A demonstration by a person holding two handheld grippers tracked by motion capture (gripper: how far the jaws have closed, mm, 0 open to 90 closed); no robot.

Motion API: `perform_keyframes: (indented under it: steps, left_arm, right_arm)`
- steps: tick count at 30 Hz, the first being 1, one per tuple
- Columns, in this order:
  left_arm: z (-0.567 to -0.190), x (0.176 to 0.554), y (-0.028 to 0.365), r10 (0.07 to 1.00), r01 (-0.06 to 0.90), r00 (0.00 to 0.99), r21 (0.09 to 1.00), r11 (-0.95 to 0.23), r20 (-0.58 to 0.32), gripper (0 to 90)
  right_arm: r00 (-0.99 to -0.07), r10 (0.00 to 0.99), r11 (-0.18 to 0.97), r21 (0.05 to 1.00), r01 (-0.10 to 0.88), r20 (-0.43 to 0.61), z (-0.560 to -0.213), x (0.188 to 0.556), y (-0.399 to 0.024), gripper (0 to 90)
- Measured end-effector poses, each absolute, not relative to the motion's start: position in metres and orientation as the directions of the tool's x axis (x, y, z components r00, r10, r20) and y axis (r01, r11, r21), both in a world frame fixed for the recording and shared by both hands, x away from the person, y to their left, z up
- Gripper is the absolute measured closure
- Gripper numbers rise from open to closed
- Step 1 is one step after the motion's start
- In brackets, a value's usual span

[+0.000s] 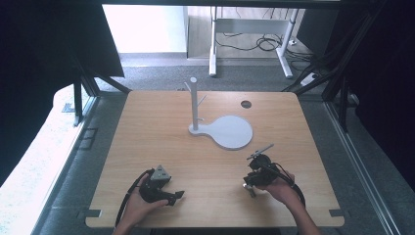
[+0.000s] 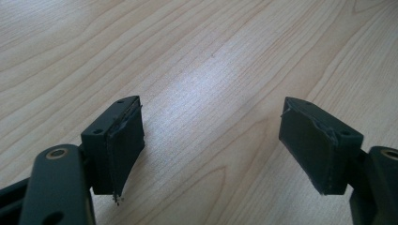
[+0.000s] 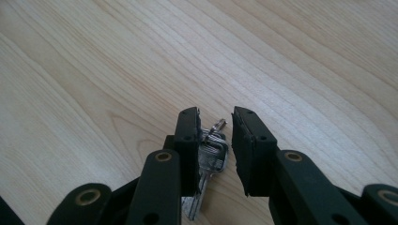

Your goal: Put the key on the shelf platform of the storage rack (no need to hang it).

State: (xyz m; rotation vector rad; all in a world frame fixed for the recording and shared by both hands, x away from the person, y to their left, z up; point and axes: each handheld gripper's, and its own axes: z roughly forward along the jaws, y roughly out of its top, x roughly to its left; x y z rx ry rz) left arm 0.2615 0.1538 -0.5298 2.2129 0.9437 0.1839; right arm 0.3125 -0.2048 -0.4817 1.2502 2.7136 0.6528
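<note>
A silver key (image 3: pixel 212 158) on a small ring lies flat on the wooden table (image 1: pixel 161 127), near its front right. My right gripper (image 3: pixel 217 123) is down over it, jaws a narrow gap apart. The key rests against the left jaw's inner face, and bare wood shows between it and the right jaw. In the high view a hand holds that gripper (image 1: pixel 250 187) low at the table, with a glint of the key at its tip. My left gripper (image 2: pixel 211 136) is open wide over bare wood, and in the high view it (image 1: pixel 177 196) rests near the front left.
A white stand has an upright post with short pegs (image 1: pixel 194 103) and a round flat base (image 1: pixel 231 132); it stands past mid-table. A small round hole (image 1: pixel 246 104) is at the back right. Dark frame struts flank the table.
</note>
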Motion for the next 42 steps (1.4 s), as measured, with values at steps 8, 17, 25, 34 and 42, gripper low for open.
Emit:
perform_keyframes:
  steps: [8, 17, 25, 34, 42]
  left_arm:
    - [-0.53, 0.261, 0.154, 0.677, 0.576, 0.723, 0.663, -0.478, -0.141, 22.7]
    - [-0.531, 0.261, 0.153, 0.674, 0.58, 0.725, 0.655, -0.484, -0.144, 22.5]
    - [-0.531, 0.261, 0.152, 0.671, 0.579, 0.728, 0.65, -0.493, -0.14, 22.5]
    - [-0.532, 0.261, 0.151, 0.667, 0.581, 0.732, 0.64, -0.503, -0.14, 22.4]
    - [-0.532, 0.262, 0.152, 0.667, 0.585, 0.731, 0.636, -0.504, -0.143, 22.3]
  right_arm:
    - [-0.658, 0.745, 0.576, 0.391, 0.718, 0.111, -0.489, 0.316, -0.202, 72.4]
    - [-0.651, 0.75, 0.575, 0.368, 0.731, 0.12, -0.495, 0.321, -0.199, 72.7]
    - [-0.65, 0.748, 0.58, 0.346, 0.738, 0.131, -0.5, 0.324, -0.195, 77.3]
    - [-0.652, 0.746, 0.588, 0.325, 0.74, 0.135, -0.501, 0.327, -0.194, 80.9]
    - [-0.659, 0.738, 0.606, 0.288, 0.741, 0.144, -0.5, 0.331, -0.193, 84.4]
